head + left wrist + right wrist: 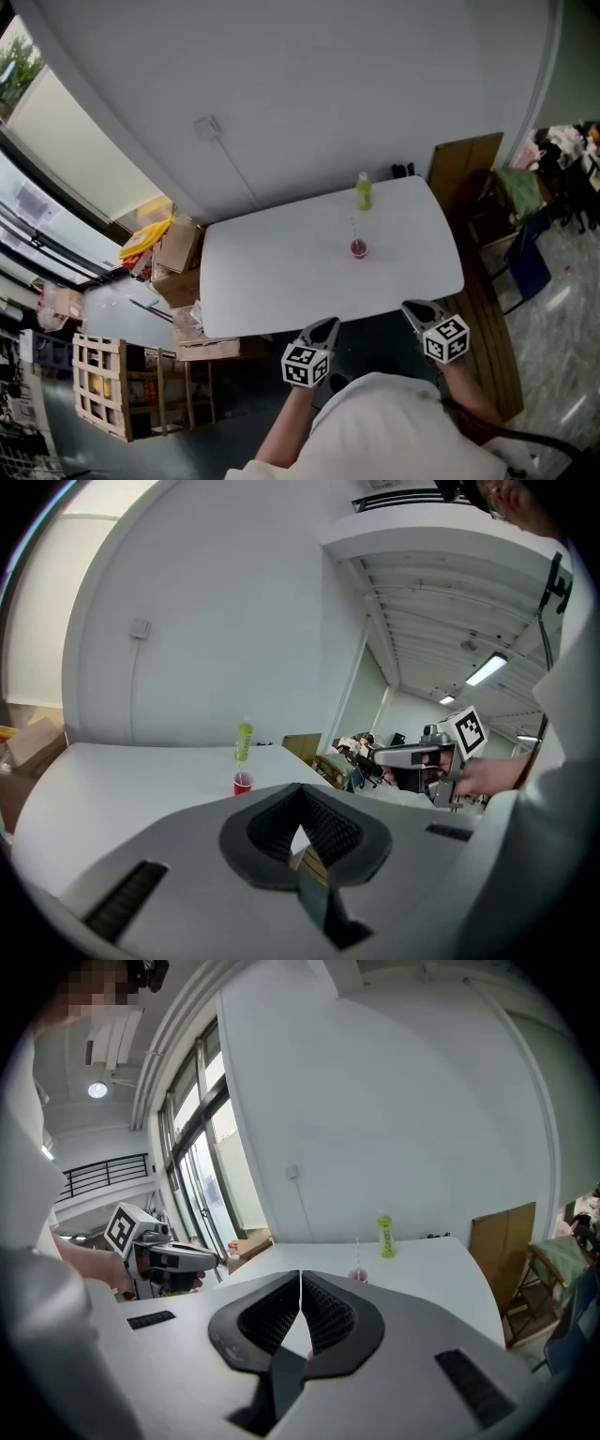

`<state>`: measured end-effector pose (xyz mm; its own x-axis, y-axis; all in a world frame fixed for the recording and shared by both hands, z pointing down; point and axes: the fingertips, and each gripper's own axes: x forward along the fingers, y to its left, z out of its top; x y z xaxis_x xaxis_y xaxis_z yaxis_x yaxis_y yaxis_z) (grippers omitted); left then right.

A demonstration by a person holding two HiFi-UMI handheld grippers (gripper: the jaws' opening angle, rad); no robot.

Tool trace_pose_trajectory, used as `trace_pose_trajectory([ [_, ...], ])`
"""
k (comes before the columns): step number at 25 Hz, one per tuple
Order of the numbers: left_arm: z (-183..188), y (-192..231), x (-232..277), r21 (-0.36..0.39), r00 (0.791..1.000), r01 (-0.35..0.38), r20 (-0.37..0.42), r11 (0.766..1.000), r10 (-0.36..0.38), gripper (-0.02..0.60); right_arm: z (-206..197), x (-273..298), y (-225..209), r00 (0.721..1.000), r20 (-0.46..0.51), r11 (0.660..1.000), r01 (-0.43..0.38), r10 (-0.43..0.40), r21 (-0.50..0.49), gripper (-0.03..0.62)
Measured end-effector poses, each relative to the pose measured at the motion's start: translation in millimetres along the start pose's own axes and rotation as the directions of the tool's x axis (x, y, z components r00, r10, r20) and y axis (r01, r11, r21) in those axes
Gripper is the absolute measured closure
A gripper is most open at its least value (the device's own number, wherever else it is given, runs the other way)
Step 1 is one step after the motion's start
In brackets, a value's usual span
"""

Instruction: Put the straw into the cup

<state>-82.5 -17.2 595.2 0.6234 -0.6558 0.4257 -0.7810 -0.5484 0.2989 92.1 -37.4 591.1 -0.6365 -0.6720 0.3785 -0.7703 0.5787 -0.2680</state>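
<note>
A small red cup (359, 248) stands on the white table (262, 272), right of the middle. A thin pale straw (353, 230) rises upright out of it. The right gripper view also catches the cup (357, 1276) and straw (357, 1252); the left gripper view has the cup (243, 782) but I cannot make out the straw. My left gripper (330, 323) hovers at the table's near edge, shut and empty. My right gripper (409, 307) is held beside it at the near right edge, also shut on nothing. Both are well short of the cup.
A green bottle (364, 191) stands near the far edge behind the cup. Cardboard boxes (178, 246) and a wooden crate (103, 384) crowd the floor on the left. A wooden board (466, 164) and a chair with clothes (525, 202) are on the right.
</note>
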Motion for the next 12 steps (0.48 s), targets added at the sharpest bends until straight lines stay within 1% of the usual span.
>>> trace_pose_trajectory([
  [6,-0.2,1.4,-7.0,0.002,1.0,0.021,0.005,1.0,-0.021,0.58,0.4,2.1,5.5,1.0,0.011,1.0,0.013,-0.013,0.008,0.559],
  [12,-2.6,3.6,-7.2,-0.012,1.0,0.02,0.008,1.0,-0.019,0.58,3.1,0.4,9.6,1.0,0.025,1.0,0.014,-0.014,0.001,0.56],
])
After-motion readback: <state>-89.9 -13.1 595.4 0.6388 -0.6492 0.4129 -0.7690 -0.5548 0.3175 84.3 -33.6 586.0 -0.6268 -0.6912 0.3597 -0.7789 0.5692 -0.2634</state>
